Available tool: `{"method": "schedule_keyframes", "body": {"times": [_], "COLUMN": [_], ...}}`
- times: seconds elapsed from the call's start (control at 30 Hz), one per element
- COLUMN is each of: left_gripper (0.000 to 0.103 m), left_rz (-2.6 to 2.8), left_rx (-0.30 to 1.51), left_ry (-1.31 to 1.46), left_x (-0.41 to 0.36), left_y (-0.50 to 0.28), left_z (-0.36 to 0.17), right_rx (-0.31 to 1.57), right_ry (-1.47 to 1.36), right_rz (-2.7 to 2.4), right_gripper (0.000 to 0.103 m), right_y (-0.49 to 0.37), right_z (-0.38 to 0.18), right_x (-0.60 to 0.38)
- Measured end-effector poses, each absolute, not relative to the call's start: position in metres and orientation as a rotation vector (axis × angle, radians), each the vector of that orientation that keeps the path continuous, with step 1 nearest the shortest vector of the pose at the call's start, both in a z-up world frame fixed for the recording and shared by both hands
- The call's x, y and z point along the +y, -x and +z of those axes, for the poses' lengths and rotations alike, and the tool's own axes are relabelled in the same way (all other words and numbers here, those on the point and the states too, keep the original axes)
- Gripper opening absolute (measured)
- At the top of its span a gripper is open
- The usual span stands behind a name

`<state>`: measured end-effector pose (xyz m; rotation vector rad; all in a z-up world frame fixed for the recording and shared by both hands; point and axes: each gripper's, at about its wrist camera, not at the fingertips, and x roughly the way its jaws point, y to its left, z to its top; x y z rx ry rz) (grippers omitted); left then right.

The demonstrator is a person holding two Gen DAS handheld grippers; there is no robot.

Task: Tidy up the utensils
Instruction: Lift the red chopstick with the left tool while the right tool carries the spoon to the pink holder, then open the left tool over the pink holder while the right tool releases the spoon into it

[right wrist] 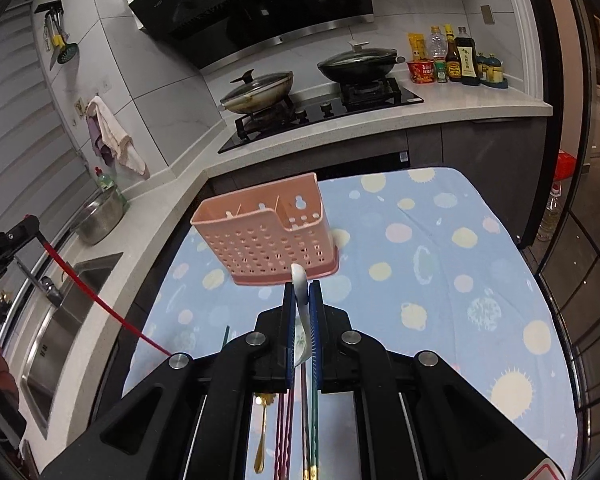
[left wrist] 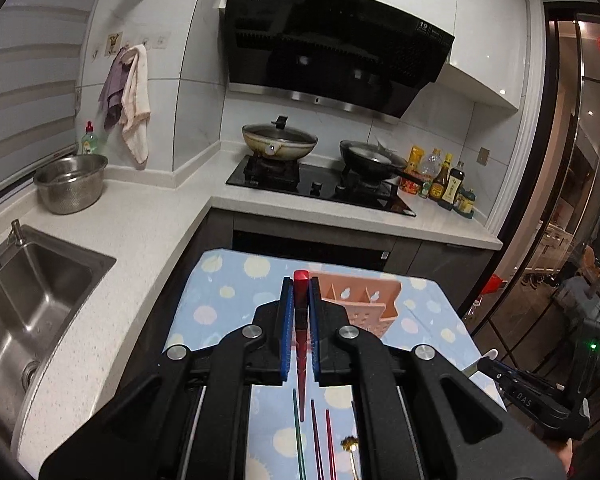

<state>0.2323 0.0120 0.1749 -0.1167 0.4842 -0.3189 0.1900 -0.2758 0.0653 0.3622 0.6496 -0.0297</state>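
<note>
My left gripper (left wrist: 301,285) is shut on a red chopstick (left wrist: 301,320), whose end pokes out past the blue pads. It hangs above the blue spotted cloth (left wrist: 228,304). Just ahead and to the right stands the pink perforated utensil holder (left wrist: 360,300). My right gripper (right wrist: 303,286) is shut on a white ceramic spoon (right wrist: 300,280), close in front of the holder (right wrist: 264,236). In the right wrist view the red chopstick (right wrist: 100,300) slants down from the left gripper (right wrist: 4,248). Green and maroon chopsticks (right wrist: 312,432) and a gold spoon (right wrist: 262,432) lie on the cloth under the grippers.
A white counter (left wrist: 140,248) wraps round the left, with a steel sink (left wrist: 40,292) and a steel bowl (left wrist: 70,182). Behind are a hob with two lidded pans (left wrist: 280,142), sauce bottles (left wrist: 444,180) and a range hood. Glass doors stand at right.
</note>
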Motion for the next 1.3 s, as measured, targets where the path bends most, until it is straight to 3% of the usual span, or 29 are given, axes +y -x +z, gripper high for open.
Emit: {"method": "schedule_keyframes", "body": {"times": [0.23,0.43,0.83,1.0,1.1,1.17,1.3], "left_gripper": [0.007,0.007,0.007,0.008,0.022,0.042,0.047], "left_rz": [-0.338,-0.352,-0.331,-0.335,-0.318,-0.301,-0.286], "left_rx": [0.352,0.301,0.482,0.530,0.544,0.542,0.542], "left_ry": [0.141,0.152,0.137,0.143,0.142,0.149,0.165], "left_x": [-0.013,-0.034,-0.054,-0.054,-0.053,-0.049,-0.038], "left_y": [-0.284,-0.331,-0.397,-0.403,-0.401,-0.396,-0.383], "left_z": [0.230,0.243,0.167,0.146,0.142,0.141,0.143], "right_rx": [0.621,0.623,0.737,0.741,0.720,0.706,0.691], "right_ry": [-0.366,-0.391,-0.354,-0.353,-0.350,-0.338,-0.329], "right_rz": [-0.015,-0.027,-0.059,-0.073,-0.076,-0.076,-0.065], "right_gripper": [0.008,0.008,0.008,0.014,0.026,0.031,0.035], "right_y": [-0.262,-0.315,-0.379,-0.380,-0.372,-0.366,-0.346], "right_z": [0.086,0.087,0.039,0.032,0.038,0.043,0.053], "right_x": [-0.286,-0.295,-0.295,-0.294,-0.293,-0.292,-0.289]}}
